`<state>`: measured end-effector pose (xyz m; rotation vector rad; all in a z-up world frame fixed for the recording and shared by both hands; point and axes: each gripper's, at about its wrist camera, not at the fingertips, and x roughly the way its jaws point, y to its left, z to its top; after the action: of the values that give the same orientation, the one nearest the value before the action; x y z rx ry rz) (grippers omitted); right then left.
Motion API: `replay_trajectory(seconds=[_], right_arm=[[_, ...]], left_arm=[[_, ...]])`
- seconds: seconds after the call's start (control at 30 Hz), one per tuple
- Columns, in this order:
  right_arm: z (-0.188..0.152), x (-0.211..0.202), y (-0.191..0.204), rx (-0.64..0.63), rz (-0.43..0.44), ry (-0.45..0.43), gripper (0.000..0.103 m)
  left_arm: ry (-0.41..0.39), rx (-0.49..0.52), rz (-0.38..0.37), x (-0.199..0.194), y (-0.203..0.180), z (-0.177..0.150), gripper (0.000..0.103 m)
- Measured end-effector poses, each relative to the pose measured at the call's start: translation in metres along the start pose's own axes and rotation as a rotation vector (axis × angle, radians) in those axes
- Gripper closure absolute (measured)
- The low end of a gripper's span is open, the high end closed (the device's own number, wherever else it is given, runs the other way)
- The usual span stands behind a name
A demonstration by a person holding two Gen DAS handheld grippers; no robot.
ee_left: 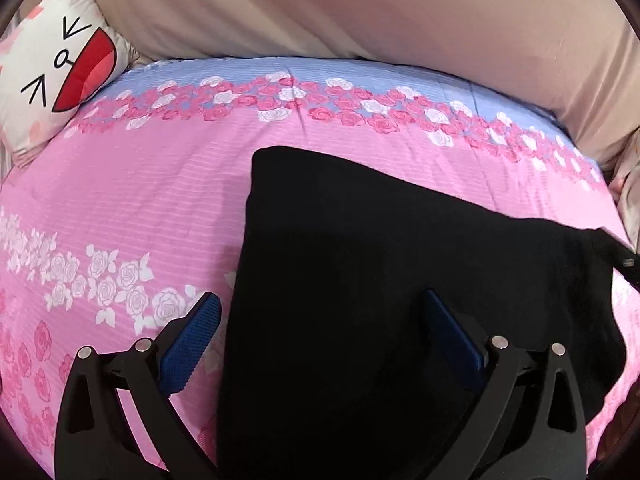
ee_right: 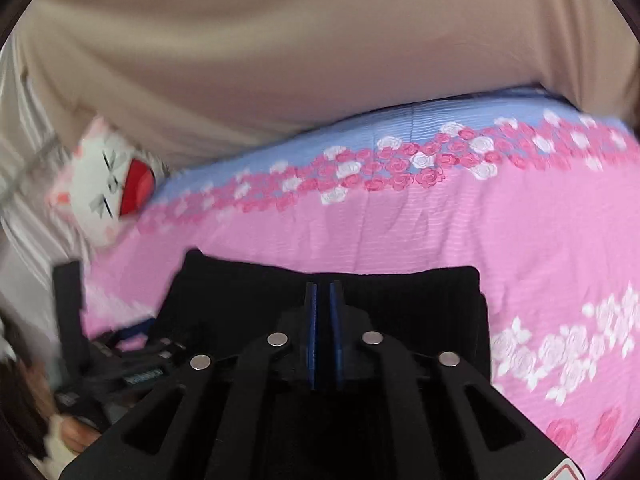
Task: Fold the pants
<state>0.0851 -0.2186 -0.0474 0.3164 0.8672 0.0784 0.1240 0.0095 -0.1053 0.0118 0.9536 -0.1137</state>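
Black pants [ee_left: 380, 260] lie folded on a pink floral bedspread [ee_left: 140, 200]. My left gripper [ee_left: 320, 320] is open above the pants' near left edge: the left blue pad [ee_left: 192, 344] is over the bedspread, the right pad [ee_left: 452, 332] over the pants. In the right wrist view the pants [ee_right: 420, 300] lie just ahead. My right gripper [ee_right: 324, 292] has its blue pads pressed together over the pants; whether cloth is pinched between them does not show. The left gripper's body [ee_right: 120, 364] shows at the lower left there.
A white cartoon-face cushion [ee_left: 52, 68] lies at the bed's far left; it also shows in the right wrist view [ee_right: 108, 184]. A large beige pillow or headboard cover [ee_left: 360, 12] runs along the far side. A black drawstring [ee_left: 616, 256] trails off the pants at right.
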Motion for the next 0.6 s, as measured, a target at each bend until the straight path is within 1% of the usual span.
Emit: replay_trajectory(seconds=[0.03,0.07,0.1,0.13,0.17,0.2,0.23,0.27,0.33,0.37,0.4,0.43,0.47,0.53,0.57,0.6], right_arm=[[0.001,0.01,-0.014,0.055,0.012,0.026,0.103],[0.0,0.003,-0.034,0.186,0.111,0.016,0.103],[0.0,-0.01,-0.039,0.228,0.126,0.0,0.103],[-0.001,-0.027,-0.033,0.215,0.115,-0.041,0.101],[-0.004,-0.052,-0.023,0.17,0.107,-0.098,0.092],[-0.007,-0.066,-0.015,0.139,0.11,-0.117,0.092],[-0.015,-0.079,-0.008,0.109,0.12,-0.113,0.092],[-0.026,-0.085,-0.001,0.083,0.14,-0.091,0.092],[-0.049,-0.088,0.004,0.053,0.143,-0.041,0.092],[-0.061,-0.083,0.004,0.033,0.121,-0.009,0.092],[-0.07,-0.076,0.001,0.015,0.075,0.013,0.095],[-0.081,-0.067,-0.006,0.003,0.002,0.024,0.103],[-0.086,-0.069,-0.013,0.027,0.027,0.01,0.103],[-0.084,-0.084,-0.012,0.077,0.052,-0.009,0.103],[-0.081,-0.096,-0.005,0.055,0.056,-0.048,0.095],[-0.08,-0.103,0.0,0.031,0.05,-0.068,0.092]], left_arm=[[-0.006,0.005,0.005,-0.001,-0.001,0.0,0.005],[-0.011,0.02,0.004,-0.007,-0.004,-0.002,0.005],[-0.018,0.033,0.015,-0.012,-0.005,-0.001,0.006],[-0.034,0.045,0.029,-0.019,-0.009,-0.002,0.006],[-0.056,0.059,0.046,-0.029,-0.009,-0.005,0.006],[-0.066,0.063,0.054,-0.035,-0.009,-0.008,0.006],[-0.072,0.065,0.056,-0.038,-0.008,-0.008,0.006],[-0.078,0.067,0.057,-0.043,-0.008,-0.01,0.006],[-0.079,0.074,0.067,-0.05,-0.011,-0.016,0.006],[-0.076,0.078,0.075,-0.052,-0.013,-0.019,0.006],[-0.074,0.081,0.086,-0.054,-0.015,-0.022,0.006],[-0.073,0.082,0.091,-0.056,-0.016,-0.024,0.006],[-0.069,0.085,0.094,-0.057,-0.018,-0.026,0.006],[-0.066,0.097,0.102,-0.06,-0.021,-0.03,0.006],[-0.065,0.105,0.115,-0.061,-0.022,-0.032,0.006],[-0.065,0.108,0.12,-0.062,-0.023,-0.034,0.006]])
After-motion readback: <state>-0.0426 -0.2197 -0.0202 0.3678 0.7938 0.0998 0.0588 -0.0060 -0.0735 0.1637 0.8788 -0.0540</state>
